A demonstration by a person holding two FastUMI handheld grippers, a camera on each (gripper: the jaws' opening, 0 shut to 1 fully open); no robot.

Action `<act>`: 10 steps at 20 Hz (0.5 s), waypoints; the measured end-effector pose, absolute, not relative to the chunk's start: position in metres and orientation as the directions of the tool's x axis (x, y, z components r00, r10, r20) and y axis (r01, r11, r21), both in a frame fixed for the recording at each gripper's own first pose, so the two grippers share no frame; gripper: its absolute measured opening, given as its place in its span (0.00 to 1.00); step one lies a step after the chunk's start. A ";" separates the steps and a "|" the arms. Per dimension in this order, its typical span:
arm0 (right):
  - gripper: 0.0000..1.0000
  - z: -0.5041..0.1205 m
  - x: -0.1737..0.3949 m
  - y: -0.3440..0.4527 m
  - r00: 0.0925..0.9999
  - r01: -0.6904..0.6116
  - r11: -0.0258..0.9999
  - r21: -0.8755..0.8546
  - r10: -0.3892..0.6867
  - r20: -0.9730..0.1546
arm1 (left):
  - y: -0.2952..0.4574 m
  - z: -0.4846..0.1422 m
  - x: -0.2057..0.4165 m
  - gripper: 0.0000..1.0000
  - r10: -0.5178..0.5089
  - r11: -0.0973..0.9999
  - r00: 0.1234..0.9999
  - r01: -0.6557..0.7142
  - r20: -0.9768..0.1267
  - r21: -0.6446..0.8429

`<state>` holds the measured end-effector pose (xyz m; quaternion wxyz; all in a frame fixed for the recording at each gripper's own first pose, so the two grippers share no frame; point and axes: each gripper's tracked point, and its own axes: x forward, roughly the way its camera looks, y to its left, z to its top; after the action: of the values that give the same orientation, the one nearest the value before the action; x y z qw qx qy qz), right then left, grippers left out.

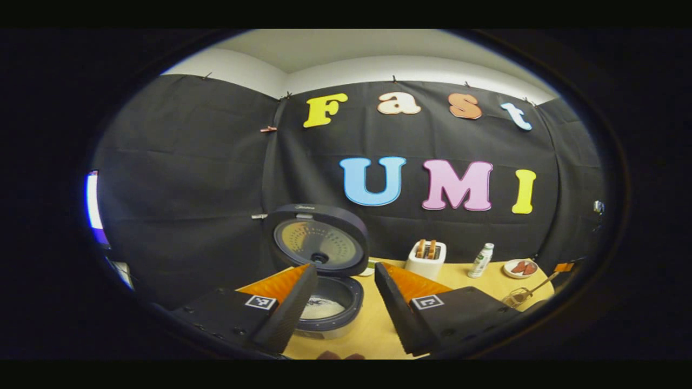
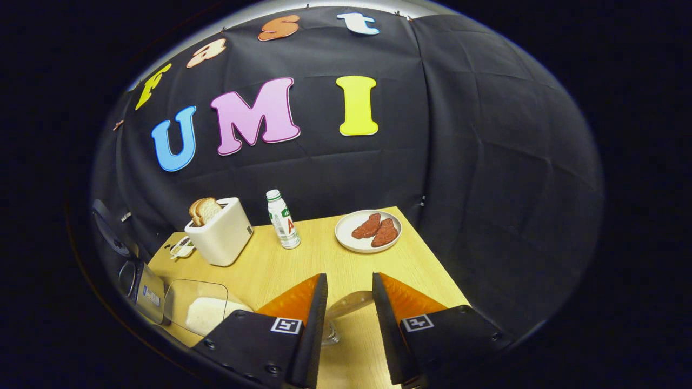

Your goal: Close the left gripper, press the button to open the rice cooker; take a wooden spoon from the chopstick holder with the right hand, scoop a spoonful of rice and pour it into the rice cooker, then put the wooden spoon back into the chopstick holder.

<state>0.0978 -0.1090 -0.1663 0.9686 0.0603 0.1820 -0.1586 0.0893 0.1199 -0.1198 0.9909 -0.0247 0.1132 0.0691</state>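
Note:
The rice cooker (image 1: 324,319) stands with its lid (image 1: 319,240) raised, and something pale lies in its pot. My left gripper (image 1: 345,267) hovers open just in front of it, holding nothing. In the left gripper view, a wooden spoon (image 1: 540,284) leans out of the glass chopstick holder (image 1: 514,297) at far right, its top end near the right gripper (image 1: 564,267). My right gripper (image 2: 349,276) is open directly above the glass holder (image 2: 346,303), with the spoon hidden there. A clear container of rice (image 2: 203,313) sits to its left, beside the cooker (image 2: 141,289).
On the wooden table (image 2: 324,259) stand a white toaster (image 2: 221,237) with bread, a small bottle (image 2: 283,219) and a plate of meat (image 2: 368,231) near the back. A small dish (image 2: 183,248) lies left of the toaster. The table edge runs close on the right.

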 end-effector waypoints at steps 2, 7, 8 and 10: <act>0.52 -0.159 0.099 -0.100 0.893 0.311 0.949 0.059 -0.270 -0.360 | 0.127 -0.117 0.098 0.76 0.135 0.990 0.967 -0.143 -0.215 -0.019; 0.53 -0.142 0.099 -0.069 0.918 0.252 0.966 0.060 -0.219 -0.331 | 0.147 -0.103 0.125 0.76 0.166 0.985 0.971 -0.170 -0.174 -0.007; 0.52 -0.139 0.093 -0.064 0.922 0.242 0.969 0.058 -0.210 -0.325 | 0.148 -0.101 0.130 0.76 0.164 0.986 0.972 -0.167 -0.167 -0.005; 0.53 -0.133 0.095 -0.051 0.931 0.215 0.975 0.047 -0.190 -0.312 | 0.151 -0.098 0.140 0.76 0.155 0.988 0.975 -0.156 -0.158 0.005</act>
<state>0.0954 -0.0506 -0.1327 0.9817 0.0401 0.1546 -0.1033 0.1404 0.1509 -0.0979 0.9938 -0.0037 0.0790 0.0781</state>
